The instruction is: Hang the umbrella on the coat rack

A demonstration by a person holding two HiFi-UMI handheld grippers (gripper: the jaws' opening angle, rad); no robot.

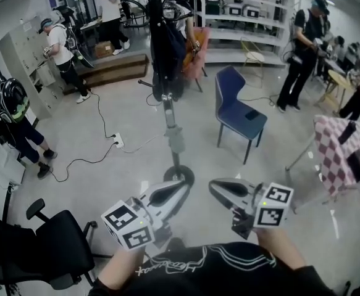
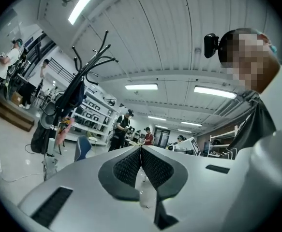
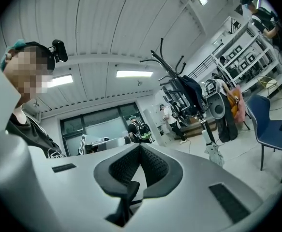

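At the pole of the coat rack [image 1: 167, 106]: a pale folded umbrella [image 1: 174, 142], low down, above the round base; I thought it hung there, though I could not make out its hook.
Left gripper [image 1: 170, 193]: jaws together, nothing between them, well apart from the umbrella.
Right gripper [image 1: 224, 190]: jaws likewise closed and empty, just beside the left.
Blue chair [image 1: 238, 113]: right of the rack.
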